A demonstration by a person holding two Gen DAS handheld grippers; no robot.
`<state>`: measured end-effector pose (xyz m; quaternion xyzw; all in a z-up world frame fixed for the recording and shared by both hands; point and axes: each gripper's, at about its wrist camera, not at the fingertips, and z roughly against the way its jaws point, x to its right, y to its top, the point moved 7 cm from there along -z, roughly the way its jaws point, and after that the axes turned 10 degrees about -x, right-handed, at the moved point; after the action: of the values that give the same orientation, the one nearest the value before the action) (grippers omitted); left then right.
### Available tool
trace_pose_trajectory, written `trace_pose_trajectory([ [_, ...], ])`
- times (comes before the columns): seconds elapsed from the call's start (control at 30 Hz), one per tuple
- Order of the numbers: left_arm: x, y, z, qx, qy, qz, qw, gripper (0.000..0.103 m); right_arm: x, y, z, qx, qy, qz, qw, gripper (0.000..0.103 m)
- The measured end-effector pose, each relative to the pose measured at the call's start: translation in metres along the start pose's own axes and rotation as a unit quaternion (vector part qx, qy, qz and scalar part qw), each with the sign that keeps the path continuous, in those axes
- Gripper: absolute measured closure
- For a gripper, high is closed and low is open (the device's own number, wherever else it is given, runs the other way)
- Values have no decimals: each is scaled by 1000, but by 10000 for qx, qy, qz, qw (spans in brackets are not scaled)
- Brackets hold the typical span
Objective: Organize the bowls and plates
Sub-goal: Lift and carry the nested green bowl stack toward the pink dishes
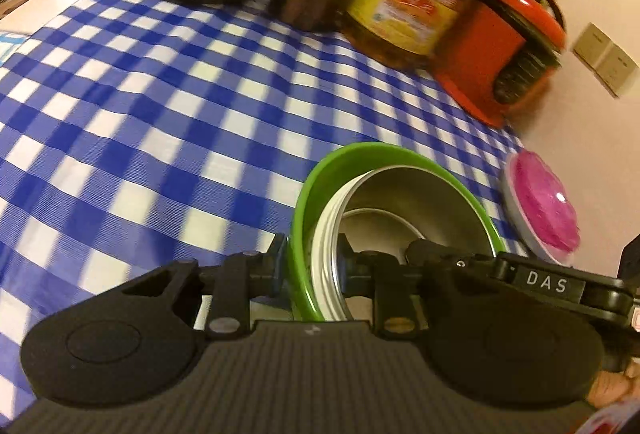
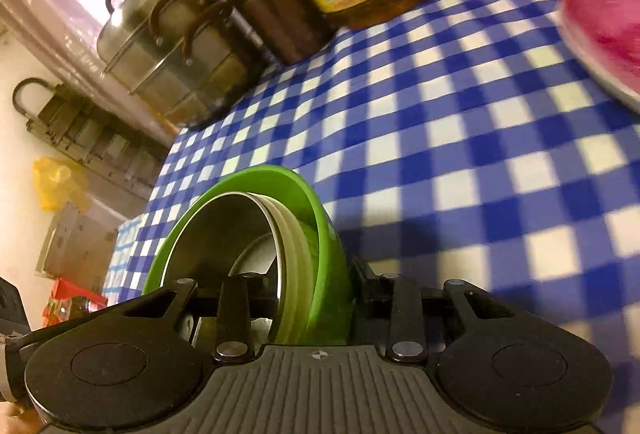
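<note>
Nested round green plastic bowl [image 1: 362, 154] and steel bowl [image 1: 404, 194], clamped by left gripper [image 1: 314, 266] and right gripper [image 2: 316, 290]: keep level, lower evenly.

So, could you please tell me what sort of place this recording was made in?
Most likely a home kitchen or dining corner: a blue-and-white checked tablecloth, a lidded steel steamer pot and a big jar of preserved food stand by the wall.

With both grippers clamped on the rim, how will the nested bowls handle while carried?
The green bowl looks like stiff plastic, so it should hold shape. The steel bowl sits loose inside and may slide or rattle if tilted. Its smooth rim could slip in the left gripper or the right gripper.
</note>
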<state>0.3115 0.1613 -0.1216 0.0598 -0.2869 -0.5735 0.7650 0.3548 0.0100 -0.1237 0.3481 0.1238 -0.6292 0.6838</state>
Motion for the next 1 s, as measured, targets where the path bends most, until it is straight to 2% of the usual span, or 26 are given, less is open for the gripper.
trace_pose_trajectory([
  [0.4,89,-50,-10,-272,-285,-382,9985,82,64,-36,80,320,-292,-506,9978,69],
  [0.67,117,-70,-15,-413,-275,-533,9973,82,94,-56,108,392,-304,-848,9952,69],
  [1.0,135,-78,-13,-469,-265,-647,9965,82,106,-63,125,462,-310,-994,9935,69],
])
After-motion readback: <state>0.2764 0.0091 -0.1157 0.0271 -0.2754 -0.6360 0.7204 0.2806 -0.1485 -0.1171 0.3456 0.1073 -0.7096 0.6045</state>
